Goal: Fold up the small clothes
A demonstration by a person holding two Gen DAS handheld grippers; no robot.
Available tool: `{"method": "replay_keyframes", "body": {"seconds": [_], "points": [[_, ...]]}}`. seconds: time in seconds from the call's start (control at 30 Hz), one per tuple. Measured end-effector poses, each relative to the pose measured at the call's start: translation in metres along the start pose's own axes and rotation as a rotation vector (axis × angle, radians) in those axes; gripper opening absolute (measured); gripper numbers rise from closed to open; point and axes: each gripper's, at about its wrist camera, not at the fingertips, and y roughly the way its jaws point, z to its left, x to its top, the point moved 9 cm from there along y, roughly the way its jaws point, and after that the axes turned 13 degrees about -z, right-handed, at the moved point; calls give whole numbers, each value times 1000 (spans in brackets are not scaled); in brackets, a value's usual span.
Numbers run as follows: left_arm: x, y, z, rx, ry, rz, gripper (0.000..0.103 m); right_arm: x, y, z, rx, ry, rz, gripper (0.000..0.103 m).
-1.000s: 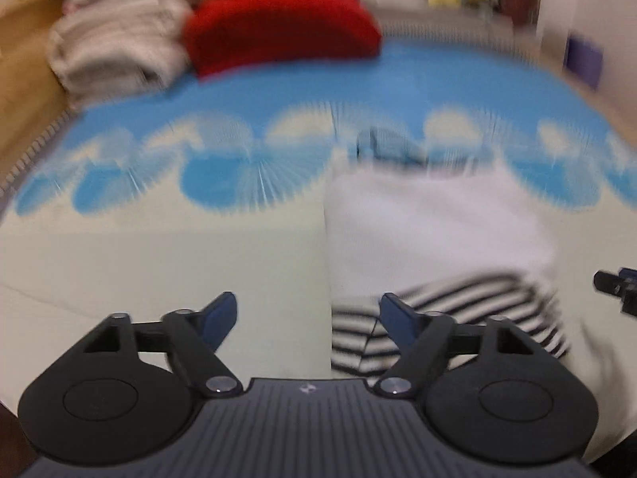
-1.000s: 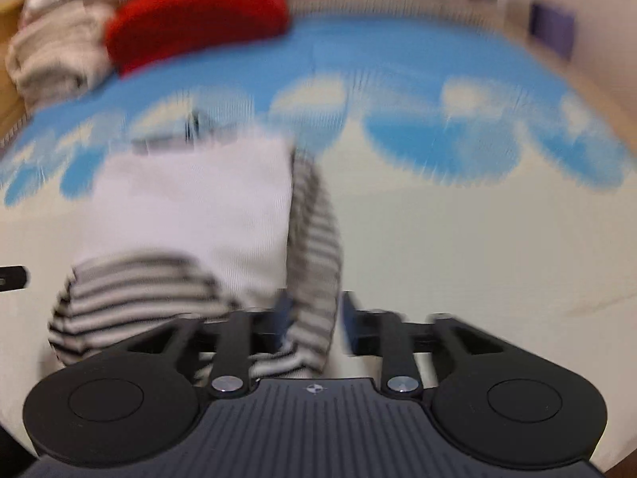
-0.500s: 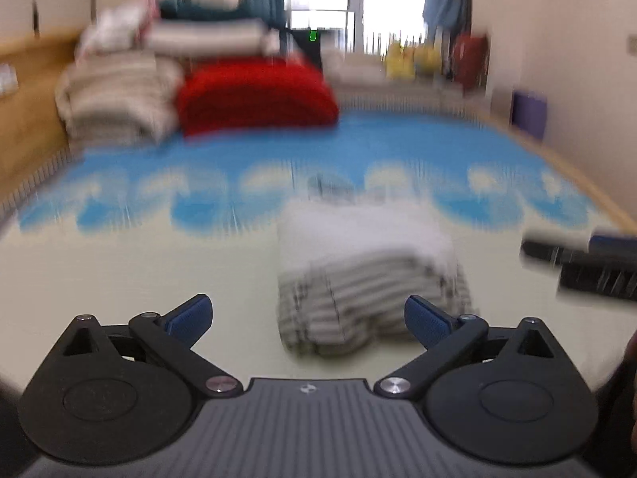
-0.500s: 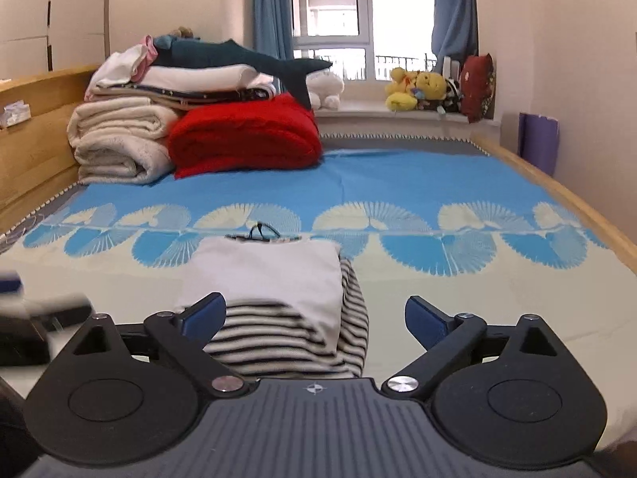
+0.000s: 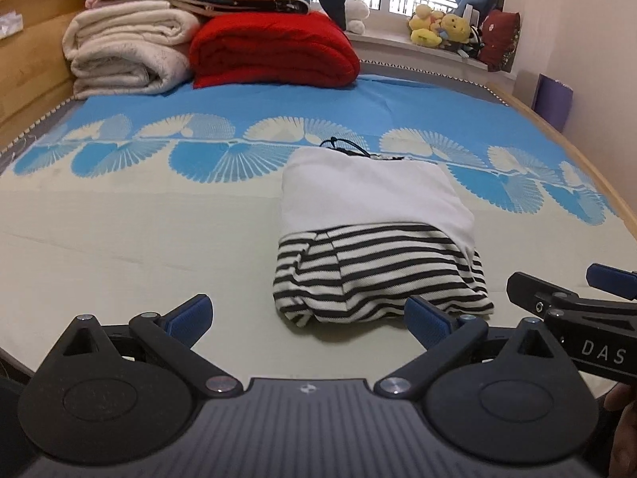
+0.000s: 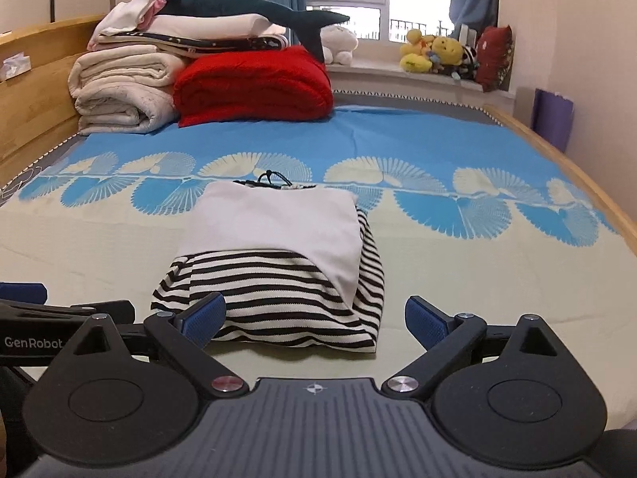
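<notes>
A folded small garment (image 5: 378, 239) (image 6: 278, 263), white on top with black-and-white stripes toward me, lies on the bed; a dark cord loop (image 6: 270, 178) pokes out at its far edge. My left gripper (image 5: 306, 318) hovers just short of its near left corner, open, nothing between the blue pads (image 5: 191, 314). My right gripper (image 6: 316, 316) is open too, the garment's striped near edge showing between its fingers without touching the pads (image 6: 424, 318). Each gripper shows at the side of the other's view: the right gripper (image 5: 573, 302), the left gripper (image 6: 59, 310).
The bed cover (image 6: 438, 151) is blue with fan shapes, pale toward me. Rolled beige blankets (image 6: 119, 91), a red blanket (image 6: 254, 83) and a plush shark (image 6: 247, 6) are stacked at the headboard. Soft toys (image 6: 434, 53) sit on the windowsill. A wooden bed rail (image 6: 557, 159) runs along the right.
Both grippers have opened wide and drawn back from the garment toward the bed's near edge. The right gripper let go of the striped side fold. The garment lies folded and still.
</notes>
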Motion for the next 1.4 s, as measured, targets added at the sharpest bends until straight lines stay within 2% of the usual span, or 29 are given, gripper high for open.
{"method": "replay_keyframes", "body": {"seconds": [0.2,1.4], "points": [[-4,6,0,-5,-11,21,102,-4,7,-2,-5,3,16,96],[-6,7,-1,-12,-8,35,102,-6,9,-2,-8,0,20,96]]}}
